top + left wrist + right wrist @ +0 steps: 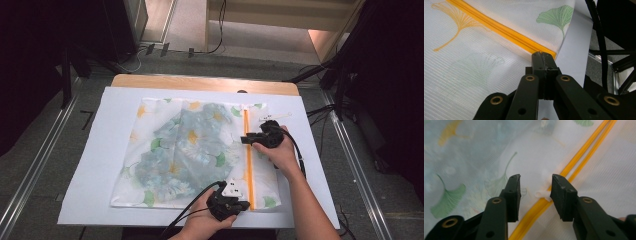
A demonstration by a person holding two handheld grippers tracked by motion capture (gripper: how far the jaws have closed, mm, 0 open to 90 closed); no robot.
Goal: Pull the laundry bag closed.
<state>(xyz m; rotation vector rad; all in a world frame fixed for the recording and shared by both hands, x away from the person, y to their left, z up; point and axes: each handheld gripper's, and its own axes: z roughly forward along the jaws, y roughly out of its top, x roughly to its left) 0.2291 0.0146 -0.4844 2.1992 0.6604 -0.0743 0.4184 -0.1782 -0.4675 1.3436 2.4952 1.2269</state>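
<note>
Left gripper pinching mesh bag at zipper end. Right gripper spread around white pull; your close may miss, pull slipping sideways.

A white mesh laundry bag lies flat on the white-covered surface, roughly square, its edges nearly parallel to the surface's edges. The mesh is printed with green and yellow ginkgo leaves, and a folded garment in pale blue-green with flower patterns shows through it, filling most of the bag's middle and left part. An orange zipper runs straight along the bag's right side, from the far edge to the near edge. In the right gripper view its two orange rows lie apart beyond the white slider, which sits partway along the zipper, and joined on the near side.
</note>
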